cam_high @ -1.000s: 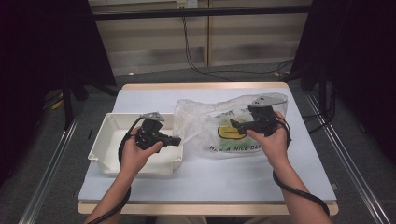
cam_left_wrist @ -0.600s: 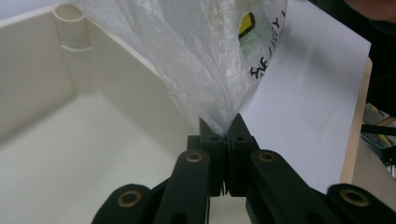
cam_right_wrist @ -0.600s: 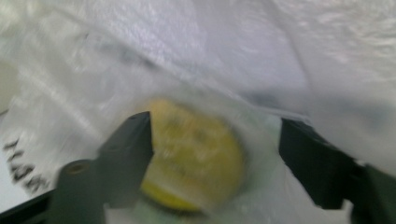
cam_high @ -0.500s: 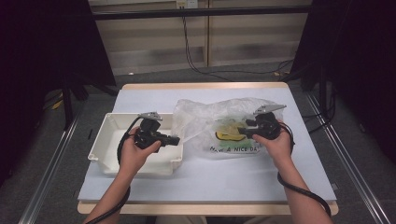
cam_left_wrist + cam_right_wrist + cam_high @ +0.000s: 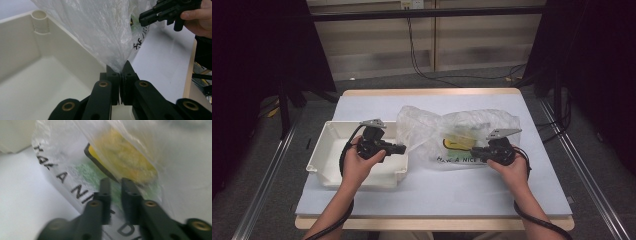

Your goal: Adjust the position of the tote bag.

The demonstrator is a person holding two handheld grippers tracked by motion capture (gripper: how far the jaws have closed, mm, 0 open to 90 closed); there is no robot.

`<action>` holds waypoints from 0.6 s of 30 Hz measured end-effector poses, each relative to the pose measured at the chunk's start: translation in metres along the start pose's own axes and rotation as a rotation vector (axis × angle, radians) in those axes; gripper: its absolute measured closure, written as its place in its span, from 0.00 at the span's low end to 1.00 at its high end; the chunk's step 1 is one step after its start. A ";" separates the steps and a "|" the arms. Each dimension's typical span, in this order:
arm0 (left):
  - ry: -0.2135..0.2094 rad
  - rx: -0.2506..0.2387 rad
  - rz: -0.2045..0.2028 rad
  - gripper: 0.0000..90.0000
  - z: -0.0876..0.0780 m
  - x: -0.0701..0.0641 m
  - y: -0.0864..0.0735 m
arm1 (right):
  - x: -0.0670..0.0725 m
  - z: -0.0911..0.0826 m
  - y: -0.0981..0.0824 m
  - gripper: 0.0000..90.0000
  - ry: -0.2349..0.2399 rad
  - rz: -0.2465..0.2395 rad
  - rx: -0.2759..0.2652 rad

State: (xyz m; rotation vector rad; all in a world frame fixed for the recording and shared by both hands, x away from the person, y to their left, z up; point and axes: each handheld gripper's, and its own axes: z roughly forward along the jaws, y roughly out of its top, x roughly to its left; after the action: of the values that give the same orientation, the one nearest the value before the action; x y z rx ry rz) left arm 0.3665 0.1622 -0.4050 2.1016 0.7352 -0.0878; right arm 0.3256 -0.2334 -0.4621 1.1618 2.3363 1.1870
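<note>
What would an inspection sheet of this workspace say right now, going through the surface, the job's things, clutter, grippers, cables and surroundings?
Surface: pale table with a wooden edge.
Job's things: clear plastic bag, printed with black lettering and a yellow shape, lying on the table; one end is drawn toward the white bin.
Clutter: nothing seen.
Grippers: left gripper shut on a pinched fold of the bag beside the bin's rim; right gripper has just been closing, jaws a narrow gap apart at the bag's printed side, grip not clear in the blur.
Cables: a black cable trails from each gripper along the forearm; more cables run across the floor beyond the table.
Surroundings: dark curtains at both sides, pale wall panels behind, metal rails alongside the table.
</note>
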 end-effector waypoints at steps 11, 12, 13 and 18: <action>-0.020 0.005 0.000 0.98 0.001 -0.001 0.000 | 0.012 0.007 0.037 0.17 -0.090 -0.010 -0.110; -0.019 0.000 -0.005 0.98 0.001 -0.001 0.000 | 0.014 0.009 0.039 0.17 -0.096 -0.016 -0.101; -0.022 -0.001 -0.006 0.98 0.001 -0.001 0.001 | 0.015 0.012 0.039 0.18 -0.107 -0.026 -0.096; -0.030 0.000 -0.003 0.98 0.001 -0.001 0.001 | 0.016 0.023 0.037 0.44 -0.141 -0.053 -0.067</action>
State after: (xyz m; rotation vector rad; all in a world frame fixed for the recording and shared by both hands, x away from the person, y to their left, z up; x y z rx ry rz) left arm 0.3668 0.1608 -0.4041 2.0950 0.7204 -0.1214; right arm 0.3481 -0.1958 -0.4462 1.1163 2.1924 1.1190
